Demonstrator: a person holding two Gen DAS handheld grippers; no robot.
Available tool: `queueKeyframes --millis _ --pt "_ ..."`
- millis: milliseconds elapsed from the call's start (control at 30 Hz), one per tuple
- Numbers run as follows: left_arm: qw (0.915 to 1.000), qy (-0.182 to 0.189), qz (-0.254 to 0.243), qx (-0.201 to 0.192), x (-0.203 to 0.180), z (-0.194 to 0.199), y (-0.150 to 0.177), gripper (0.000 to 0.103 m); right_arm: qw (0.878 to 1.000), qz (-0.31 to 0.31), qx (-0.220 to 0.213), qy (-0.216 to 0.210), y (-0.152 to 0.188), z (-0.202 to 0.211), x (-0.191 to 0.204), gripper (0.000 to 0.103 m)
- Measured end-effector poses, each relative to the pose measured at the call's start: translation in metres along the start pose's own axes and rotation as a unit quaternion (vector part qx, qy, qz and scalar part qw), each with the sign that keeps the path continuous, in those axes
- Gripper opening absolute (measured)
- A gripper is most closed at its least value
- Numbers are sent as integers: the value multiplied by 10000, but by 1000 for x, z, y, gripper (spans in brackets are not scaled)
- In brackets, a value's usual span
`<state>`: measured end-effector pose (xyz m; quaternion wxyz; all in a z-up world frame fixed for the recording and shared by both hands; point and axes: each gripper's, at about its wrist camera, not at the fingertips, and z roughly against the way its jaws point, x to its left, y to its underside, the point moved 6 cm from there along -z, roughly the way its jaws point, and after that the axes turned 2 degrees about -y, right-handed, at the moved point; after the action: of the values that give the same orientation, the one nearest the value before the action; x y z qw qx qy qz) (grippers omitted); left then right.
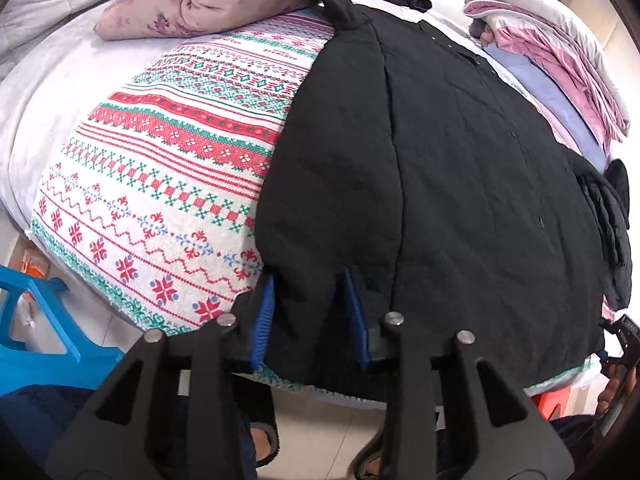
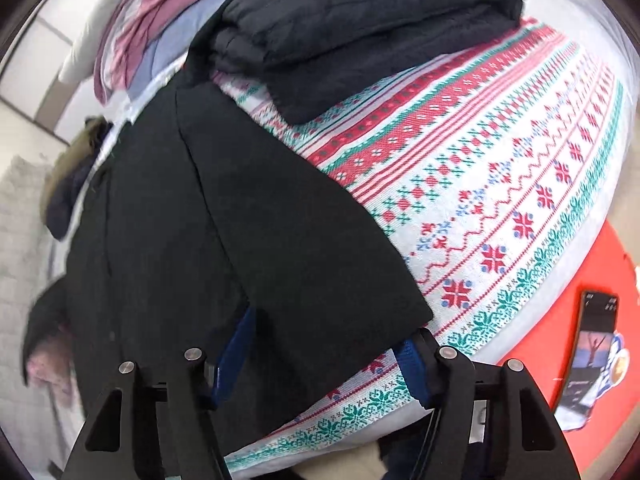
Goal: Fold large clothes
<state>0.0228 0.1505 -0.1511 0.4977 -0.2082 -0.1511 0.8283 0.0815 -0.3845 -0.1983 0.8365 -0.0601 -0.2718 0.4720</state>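
Observation:
A large black quilted coat [image 1: 440,160] lies spread flat on a bed, over a red, green and white patterned blanket [image 1: 180,160]. My left gripper [image 1: 310,312] is at the coat's near-left hem corner. Its blue pads [image 1: 264,312] pinch a bunch of the black cloth. In the right wrist view the coat [image 2: 200,220] runs away to the upper left. My right gripper [image 2: 324,356] straddles its near-right hem corner with the jaws wide. One blue pad [image 2: 410,364] sits just off the cloth edge, and the other is partly hidden under the coat.
A folded dark garment [image 2: 360,20] lies further back on the blanket [image 2: 500,180]. Pink and lilac bedding [image 1: 540,40] and a floral pillow [image 1: 200,0] sit at the far side. A red stool [image 2: 560,320] holds a phone [image 2: 592,352], and a blue plastic stool [image 1: 40,320] stands on the floor.

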Motion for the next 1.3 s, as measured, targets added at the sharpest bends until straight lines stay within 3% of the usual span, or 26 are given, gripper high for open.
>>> queueKeyframes --millis 33,67,100,167,200,333,567,667,800,933,1033,1300 --pt "10000 -2 25 -25 1 1 -1 32 10000 71 23 21 1 -2 3 67" --pt "10000 -34 -4 -55 2 1 -2 18 9999 130 23 47 1 -3 5 65" --pt "10000 -12 -33 -81 1 2 -2 15 9998 173 -8 66 2 -2 6 61" --pt "9999 71 29 -118 2 5 -2 11 9997 194 -98 69 2 -1 9 43" --pt "9998 105 53 -150 2 7 -3 10 9997 193 -162 23 3 1 11 25" --pt "9992 186 47 -344 3 20 -7 9 9984 253 -491 -123 6 13 24 5" --pt "9946 565 192 -848 11 65 -39 6 9842 847 -1422 -622 23 63 58 4" --pt "9918 648 380 -1032 20 82 -57 6 9698 1193 -1787 -1153 31 85 74 3" --pt "9908 655 516 -1067 25 87 -61 6 9576 1319 -2313 -1100 29 107 72 3" --pt "9967 285 50 -760 6 64 -32 5 9719 952 -1864 -1077 18 86 59 3" --pt "9980 90 -111 -618 4 49 -23 6 9772 1150 -1582 -822 20 73 61 4" --pt "9985 216 -51 -501 8 42 -23 7 9778 1258 -1408 -904 23 63 69 4"
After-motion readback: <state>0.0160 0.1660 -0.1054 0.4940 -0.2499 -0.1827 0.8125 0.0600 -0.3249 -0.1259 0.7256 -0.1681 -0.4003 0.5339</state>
